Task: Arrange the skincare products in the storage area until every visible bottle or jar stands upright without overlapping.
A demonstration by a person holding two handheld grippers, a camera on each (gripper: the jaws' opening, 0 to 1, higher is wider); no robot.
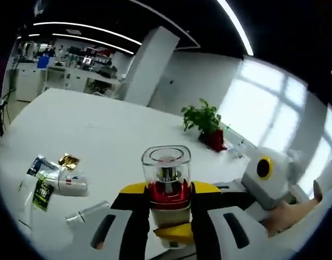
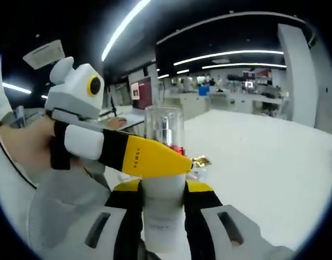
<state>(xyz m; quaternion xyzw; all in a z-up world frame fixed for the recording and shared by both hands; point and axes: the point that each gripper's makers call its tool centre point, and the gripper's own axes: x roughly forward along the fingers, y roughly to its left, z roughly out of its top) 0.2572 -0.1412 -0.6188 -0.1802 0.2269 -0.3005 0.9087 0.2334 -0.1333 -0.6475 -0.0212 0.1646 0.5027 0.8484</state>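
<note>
Both tongs (image 1: pixel 168 214) (image 2: pixel 163 208) clamp one upright bottle (image 2: pixel 163 162).

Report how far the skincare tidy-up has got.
Done: nothing looks placed yet. In hand: both hand-held grippers, left and right, grip one pump bottle with a clear cap, held upright above the white table. Left: setting that bottle down, and standing up the tubes and sachets lying in a loose pile on the table, plus a clear cap lying beside them.

Both tools, the left tool (image 1: pixel 167 201) and right tool (image 2: pixel 163 201), are clamped tight, raised together.
</note>
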